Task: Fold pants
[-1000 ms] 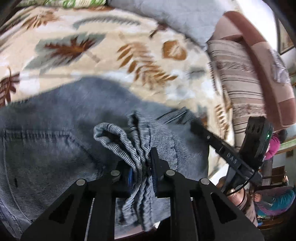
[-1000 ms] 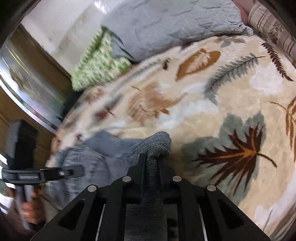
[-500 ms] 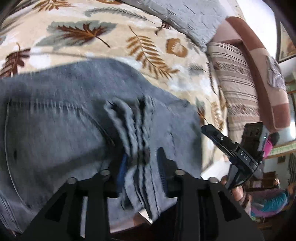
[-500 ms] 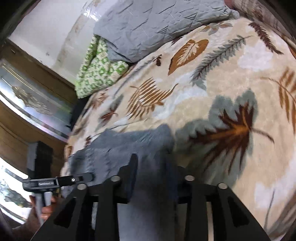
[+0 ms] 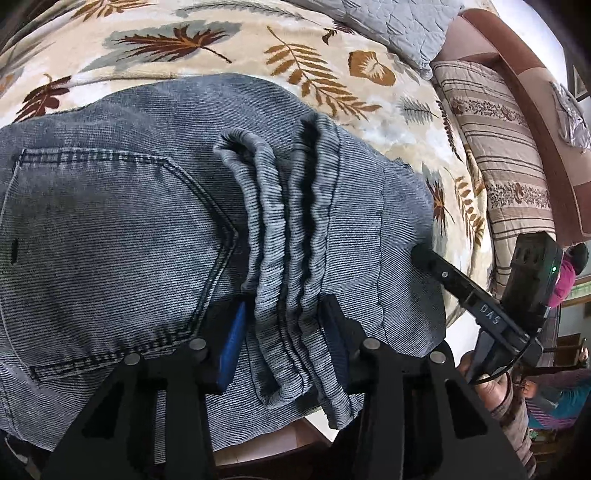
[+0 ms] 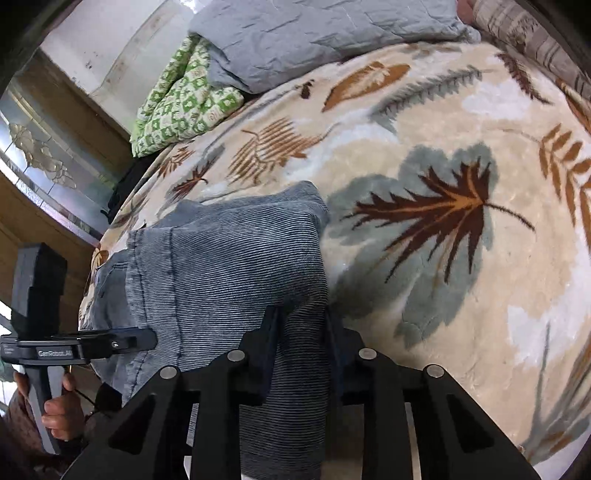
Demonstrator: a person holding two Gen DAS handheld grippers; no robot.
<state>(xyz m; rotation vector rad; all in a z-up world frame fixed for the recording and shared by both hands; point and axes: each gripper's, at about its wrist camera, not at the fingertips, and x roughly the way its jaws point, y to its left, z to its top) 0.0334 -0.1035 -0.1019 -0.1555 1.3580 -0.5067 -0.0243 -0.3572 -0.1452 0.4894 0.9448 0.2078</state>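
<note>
Grey-blue jeans (image 5: 110,221) lie folded on a leaf-patterned blanket (image 5: 221,55) at the bed's near edge, back pocket up. My left gripper (image 5: 282,317) is open, its fingers on either side of the bunched hem folds (image 5: 280,229) that rest on the jeans. My right gripper (image 6: 301,325) is open around the folded edge of the jeans (image 6: 229,266); the cloth lies loose between its fingers. The right gripper also shows in the left wrist view (image 5: 424,254), and the left gripper shows in the right wrist view (image 6: 147,338).
A grey quilted pillow (image 6: 314,33) and a green patterned cloth (image 6: 181,96) lie at the bed's far end. A striped cushion (image 5: 498,155) and brown headboard (image 5: 517,92) stand at the side. The bed edge (image 5: 295,435) is right below the jeans.
Both grippers have opened and let go of the jeans. The hem end has come down onto the pocket part, and the jeans now lie flat on the blanket.
</note>
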